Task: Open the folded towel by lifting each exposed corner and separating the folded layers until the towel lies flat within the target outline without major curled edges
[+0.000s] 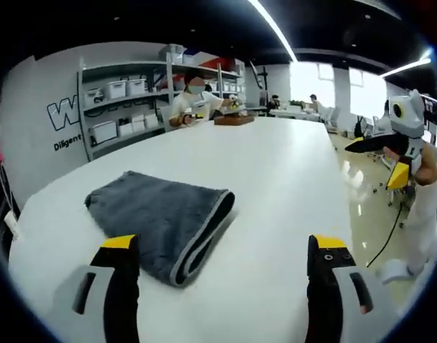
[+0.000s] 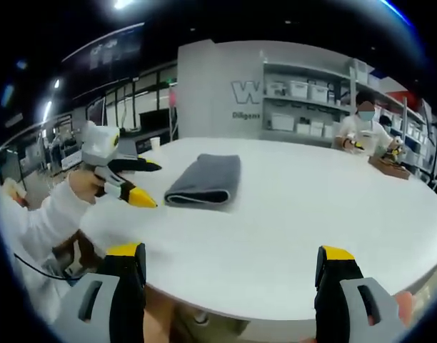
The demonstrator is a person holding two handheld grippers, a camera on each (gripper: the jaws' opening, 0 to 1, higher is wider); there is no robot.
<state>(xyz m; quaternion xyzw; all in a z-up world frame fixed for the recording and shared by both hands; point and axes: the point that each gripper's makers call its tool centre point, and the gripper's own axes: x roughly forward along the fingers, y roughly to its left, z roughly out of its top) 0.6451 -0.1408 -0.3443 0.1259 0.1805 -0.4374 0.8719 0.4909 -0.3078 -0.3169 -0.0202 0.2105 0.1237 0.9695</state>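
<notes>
Left gripper view: the folded dark grey terry towel (image 1: pixel 163 220) lies on the white oval worktop (image 1: pixel 275 179), just ahead of the left gripper (image 1: pixel 225 261), jaws wide and empty. The right gripper (image 1: pixel 390 153) hangs beyond the worktop's edge.

Right gripper view: the right gripper (image 2: pixel 233 268) stands wide, empty; the towel (image 2: pixel 204 180) is still folded; the left gripper (image 2: pixel 147 184) hovers beside it, open.

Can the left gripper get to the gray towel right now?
Probably yes. The left gripper is open, the folded towel lies just ahead of its fingers, and only bare white table lies between them.
</notes>
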